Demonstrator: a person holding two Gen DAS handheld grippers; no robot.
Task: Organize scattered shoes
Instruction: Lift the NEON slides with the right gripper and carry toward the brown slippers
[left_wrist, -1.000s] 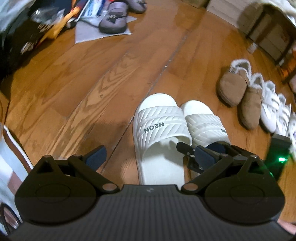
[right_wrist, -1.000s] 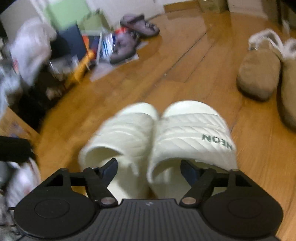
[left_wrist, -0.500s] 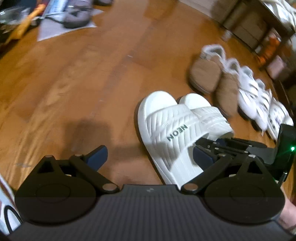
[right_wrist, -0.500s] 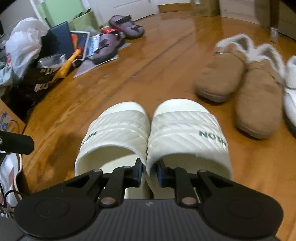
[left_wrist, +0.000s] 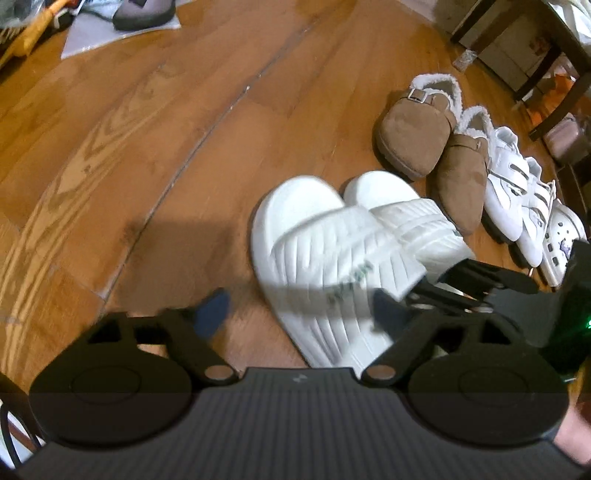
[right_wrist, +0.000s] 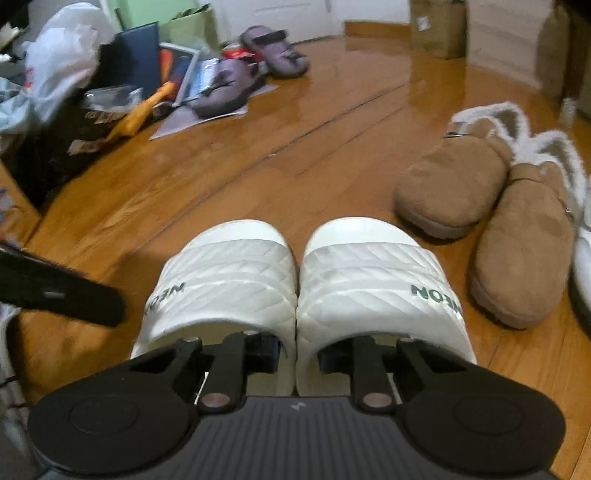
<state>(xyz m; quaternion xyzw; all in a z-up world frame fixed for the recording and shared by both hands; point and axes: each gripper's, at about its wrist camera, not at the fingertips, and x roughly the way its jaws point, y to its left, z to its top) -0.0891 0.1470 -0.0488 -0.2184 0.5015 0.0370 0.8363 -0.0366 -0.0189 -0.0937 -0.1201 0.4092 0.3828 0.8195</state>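
Two white NEON slides lie side by side on the wood floor, the left slide (right_wrist: 225, 280) and the right slide (right_wrist: 373, 284). My right gripper (right_wrist: 297, 354) is shut on their two inner straps, one finger inside each slide. In the left wrist view the pair (left_wrist: 332, 251) lies ahead, with the right gripper (left_wrist: 476, 288) at their heels. My left gripper (left_wrist: 299, 314) is open and empty, just left of and behind the slides.
A row of shoes stands to the right: brown fur-lined clogs (right_wrist: 480, 199) (left_wrist: 424, 140), white sneakers (left_wrist: 513, 195) and a white clog (left_wrist: 561, 240). Grey sandals (right_wrist: 251, 70) lie on papers at the far left among bags and clutter. Dark furniture legs (left_wrist: 546, 62) stand at the far right.
My right gripper closed on the slides' inner straps and has swung them right, toward the shoe row. The left gripper has stayed open and followed.
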